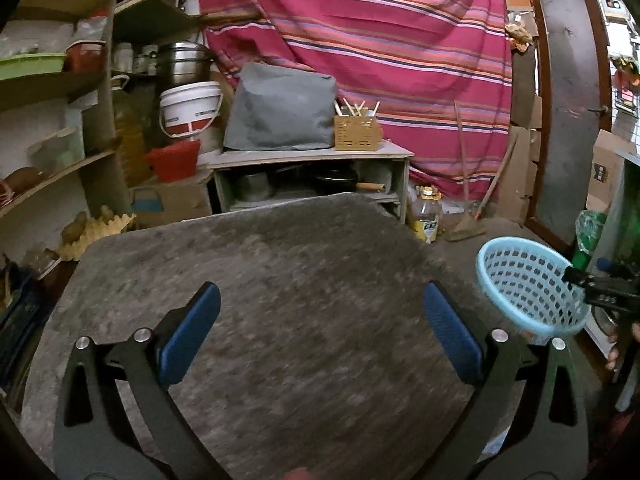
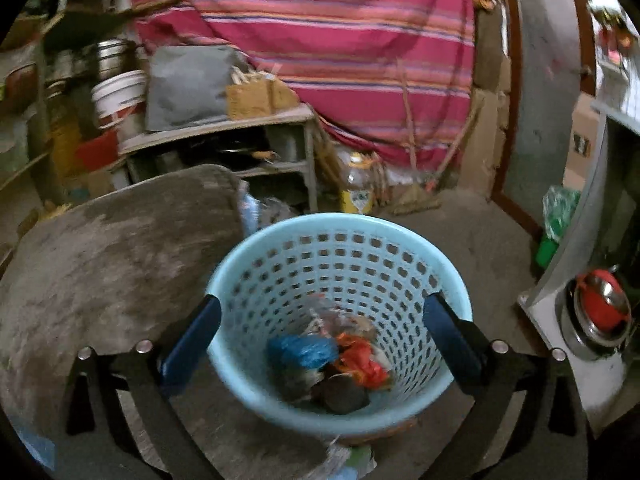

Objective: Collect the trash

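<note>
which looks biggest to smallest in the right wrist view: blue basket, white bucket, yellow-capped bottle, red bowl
1. blue basket, though it is nearest the camera
2. white bucket
3. red bowl and yellow-capped bottle look alike; blur and differing nearness leave that pair unranked

Perforated light-blue plastic basket (image 2: 340, 264) — smooth, rough matt grey tabletop (image 1: 260, 280), striped woven cloth (image 1: 380, 40)

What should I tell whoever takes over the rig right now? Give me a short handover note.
Left tongs: open, empty, over the grey tabletop, which shows no trash from here.
Right tongs: open, empty, above the blue basket.
Basket stands on the floor beside the table; inside lie a blue bag, red wrapper and other scraps.
Done: several pieces binned.
Left: check the table edge near the basket, where something pale shows; it is too blurred to name.
</note>
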Demonstrator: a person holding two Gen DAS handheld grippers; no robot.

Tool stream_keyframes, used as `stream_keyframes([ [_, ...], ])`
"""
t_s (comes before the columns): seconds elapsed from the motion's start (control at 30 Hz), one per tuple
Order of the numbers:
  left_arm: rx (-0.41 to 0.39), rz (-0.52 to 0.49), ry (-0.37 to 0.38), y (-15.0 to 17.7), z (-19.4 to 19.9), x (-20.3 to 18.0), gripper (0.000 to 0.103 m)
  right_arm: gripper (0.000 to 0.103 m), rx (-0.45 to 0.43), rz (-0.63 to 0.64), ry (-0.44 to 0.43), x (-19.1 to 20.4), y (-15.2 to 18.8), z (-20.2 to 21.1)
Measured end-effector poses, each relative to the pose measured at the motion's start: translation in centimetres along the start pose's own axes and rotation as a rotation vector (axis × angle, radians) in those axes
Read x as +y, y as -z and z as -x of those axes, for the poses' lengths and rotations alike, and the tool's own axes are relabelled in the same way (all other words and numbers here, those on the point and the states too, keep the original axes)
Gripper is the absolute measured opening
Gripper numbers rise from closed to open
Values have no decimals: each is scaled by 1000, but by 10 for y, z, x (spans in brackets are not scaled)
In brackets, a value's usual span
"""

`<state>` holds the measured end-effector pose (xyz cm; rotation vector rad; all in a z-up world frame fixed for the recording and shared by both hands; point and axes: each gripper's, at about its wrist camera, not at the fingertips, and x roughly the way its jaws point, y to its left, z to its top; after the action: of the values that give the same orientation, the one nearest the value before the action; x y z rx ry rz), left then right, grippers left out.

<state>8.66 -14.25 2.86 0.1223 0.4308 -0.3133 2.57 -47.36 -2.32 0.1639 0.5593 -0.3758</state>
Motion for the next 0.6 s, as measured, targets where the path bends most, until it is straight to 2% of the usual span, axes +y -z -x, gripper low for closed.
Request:
stream_keyframes([
  [0.13, -20, 36, -20, 19, 20, 26, 98, 99, -52, 12, -61, 36, 14, 35],
  [0.37, -53, 9, -67, 54, 52, 47, 98, 99, -110, 82, -165, 114, 51, 75],
  [0.5, -83, 5, -113, 72, 67, 54, 98, 99, -122, 110, -191, 140, 72, 85],
  [0.6, -93, 7, -116, 80, 74, 59, 98, 99, -135, 102, -209, 152, 86, 93],
])
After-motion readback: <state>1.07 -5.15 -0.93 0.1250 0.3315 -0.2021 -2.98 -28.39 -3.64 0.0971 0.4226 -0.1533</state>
